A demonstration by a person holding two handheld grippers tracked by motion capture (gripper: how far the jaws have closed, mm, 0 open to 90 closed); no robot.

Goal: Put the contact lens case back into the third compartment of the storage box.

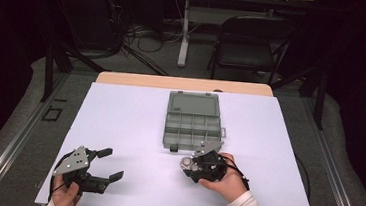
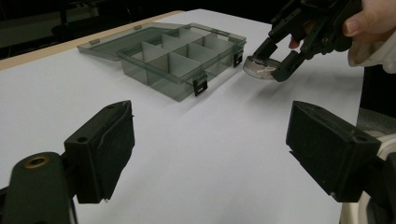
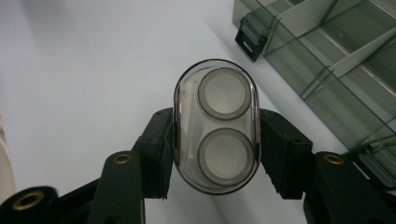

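High view first: your right gripper (image 1: 191,165) sits near the middle of the white table (image 1: 134,124), just on the near side of the grey compartment box (image 1: 193,121), and its jaws are closed on a small oval clear case (image 1: 186,162). Your right hand (image 1: 224,182) wraps the gripper body from the near right. Right gripper view shows that case (image 3: 215,126) squarely between the two black jaws, pinched on its long sides, with two round pale discs inside, one beyond the other. It hangs just above the table surface, and the box's near corner with a black latch (image 3: 249,33) lies just beyond it to the right. The box lies open, its lid (image 1: 194,104) folded flat on the far side and its divided compartments showing. Left gripper view looks across the table toward the box (image 2: 177,58) and your other gripper (image 2: 275,60) holding the case (image 2: 260,66) low over the table, near the box's latched edge. Your left gripper (image 1: 108,164) rests at the near left of the table, well apart from the box, held by your left hand (image 1: 65,193), with its jaws spread wide and nothing between them.
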